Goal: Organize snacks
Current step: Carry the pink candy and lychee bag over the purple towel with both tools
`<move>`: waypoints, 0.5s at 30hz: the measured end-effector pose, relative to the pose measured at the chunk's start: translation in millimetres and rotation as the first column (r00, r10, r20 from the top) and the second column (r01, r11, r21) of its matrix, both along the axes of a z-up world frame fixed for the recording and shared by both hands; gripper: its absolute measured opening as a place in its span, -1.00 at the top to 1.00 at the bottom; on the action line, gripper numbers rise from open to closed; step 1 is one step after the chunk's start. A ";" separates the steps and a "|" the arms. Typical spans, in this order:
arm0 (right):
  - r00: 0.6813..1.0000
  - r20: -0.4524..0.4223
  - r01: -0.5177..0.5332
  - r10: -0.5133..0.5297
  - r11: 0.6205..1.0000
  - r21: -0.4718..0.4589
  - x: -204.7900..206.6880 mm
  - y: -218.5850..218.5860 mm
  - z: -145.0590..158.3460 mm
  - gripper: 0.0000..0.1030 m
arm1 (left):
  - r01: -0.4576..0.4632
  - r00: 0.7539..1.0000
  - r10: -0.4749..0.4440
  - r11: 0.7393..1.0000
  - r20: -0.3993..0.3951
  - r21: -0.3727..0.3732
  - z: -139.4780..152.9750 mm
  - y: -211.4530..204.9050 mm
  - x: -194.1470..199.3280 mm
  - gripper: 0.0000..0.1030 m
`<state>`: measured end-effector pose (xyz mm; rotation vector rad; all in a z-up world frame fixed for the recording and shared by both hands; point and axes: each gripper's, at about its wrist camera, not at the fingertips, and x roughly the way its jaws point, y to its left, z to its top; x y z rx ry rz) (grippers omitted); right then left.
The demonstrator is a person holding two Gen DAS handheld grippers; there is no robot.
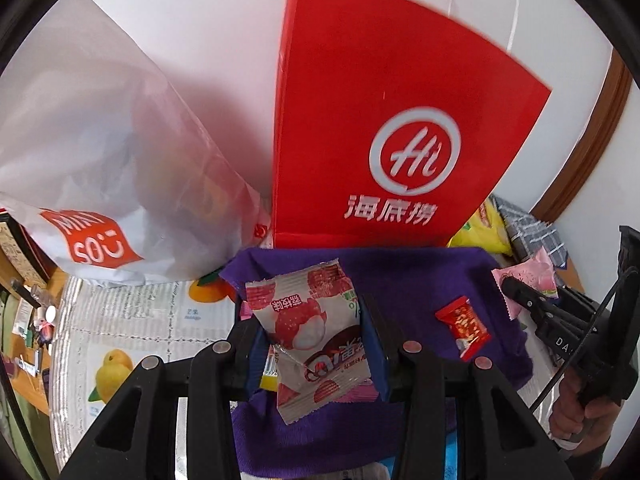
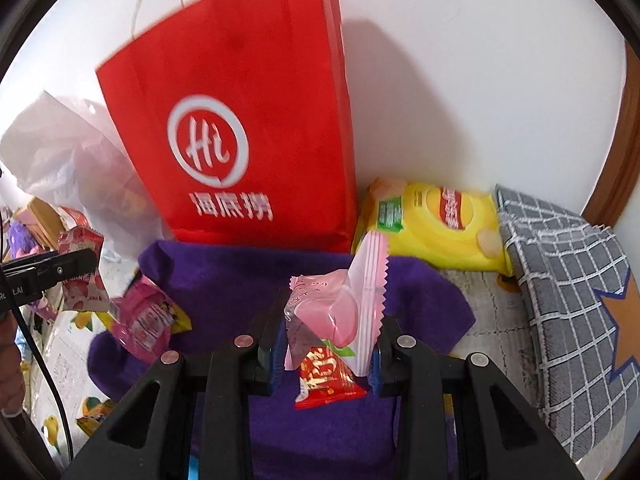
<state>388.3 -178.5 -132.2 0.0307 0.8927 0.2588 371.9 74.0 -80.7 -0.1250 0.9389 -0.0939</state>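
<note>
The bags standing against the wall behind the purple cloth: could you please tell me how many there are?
2. A red paper bag stands upright behind the purple cloth, and a white plastic bag slumps beside it. The yellow crisp packet is not counted; others may be hidden.

A table covered with a white fruit-printed plastic sheet [image 1: 132, 320] carries a purple cloth [image 2: 224, 280], a tall red paper bag [image 2: 240, 120], a white plastic shopping bag [image 1: 100, 160], a yellow crisp packet [image 2: 440, 224] and a grey checked fabric [image 2: 568, 300].

Both my grippers tilt downward, left gripper [image 1: 316, 344] and right gripper [image 2: 328, 344] each clamped on something.
</note>
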 end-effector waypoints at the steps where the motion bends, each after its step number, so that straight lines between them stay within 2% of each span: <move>1: 1.000 -0.004 0.000 0.000 1.000 -0.008 1.6 0.2 -3.8 0.38 | 0.002 1.000 -0.002 1.000 -0.008 0.002 -2.4 -1.3 1.6 0.22; 6: 0.999 -0.052 -0.007 0.007 1.000 -0.017 9.4 0.3 -25.2 0.38 | 0.014 0.999 -0.013 1.000 -0.048 0.016 -19.6 -5.9 5.8 0.22; 15: 0.993 -0.115 -0.022 0.018 0.999 -0.027 15.1 4.7 -52.1 0.37 | 0.025 0.997 -0.023 1.000 -0.072 0.016 -29.1 -7.5 8.6 0.22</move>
